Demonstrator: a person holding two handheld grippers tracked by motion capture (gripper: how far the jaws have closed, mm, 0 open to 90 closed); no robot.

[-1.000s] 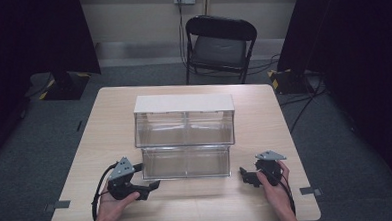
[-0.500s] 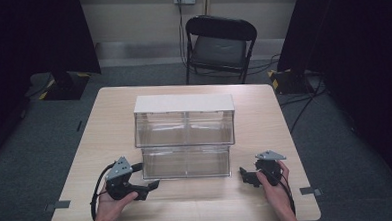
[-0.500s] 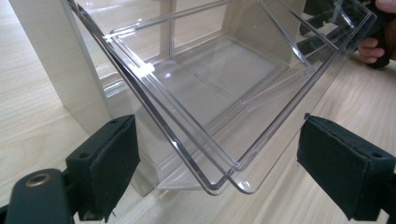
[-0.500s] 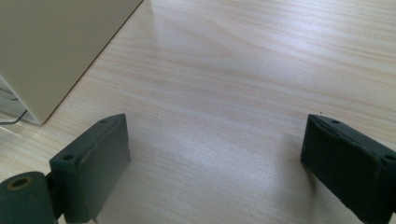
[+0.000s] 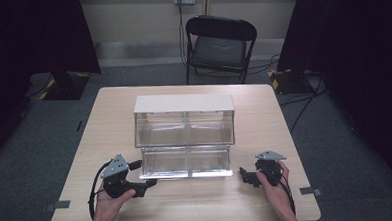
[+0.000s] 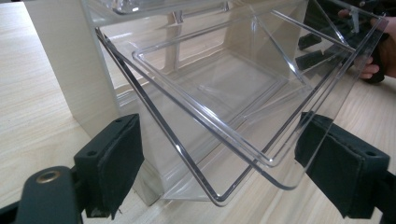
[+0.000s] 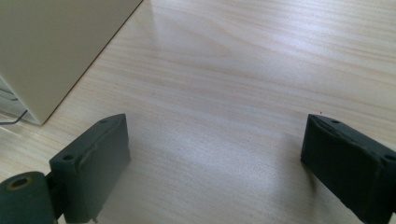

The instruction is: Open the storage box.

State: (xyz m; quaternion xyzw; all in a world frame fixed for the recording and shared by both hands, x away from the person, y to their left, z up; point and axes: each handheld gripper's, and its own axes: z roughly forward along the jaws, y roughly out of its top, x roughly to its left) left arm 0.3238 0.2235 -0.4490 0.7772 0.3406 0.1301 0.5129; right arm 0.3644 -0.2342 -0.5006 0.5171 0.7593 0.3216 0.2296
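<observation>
Since we wanted that clear acrylic drawer (image 6: 219, 107) to move, it sat pulled out of the bin's (image 5: 183, 103) lower left; our left gripper (image 5: 148, 183) was just closing, slick front lip between unpinched pads. Right gripper (image 5: 245, 174) idled wide over woodgrain table (image 7: 243, 70).

The left gripper (image 6: 219, 172) looks along its two black jaws, which have just been closing and stand apart on either side of the clear drawer (image 6: 224, 93). The drawer is tilted out of the pale cabinet (image 6: 70, 60), its front corner hanging between the jaws; whether the pads touch it cannot be told. Pale wooden worktop (image 6: 28, 102) lies beneath. Top right, a hand (image 6: 380, 51) holds another gripper.
</observation>
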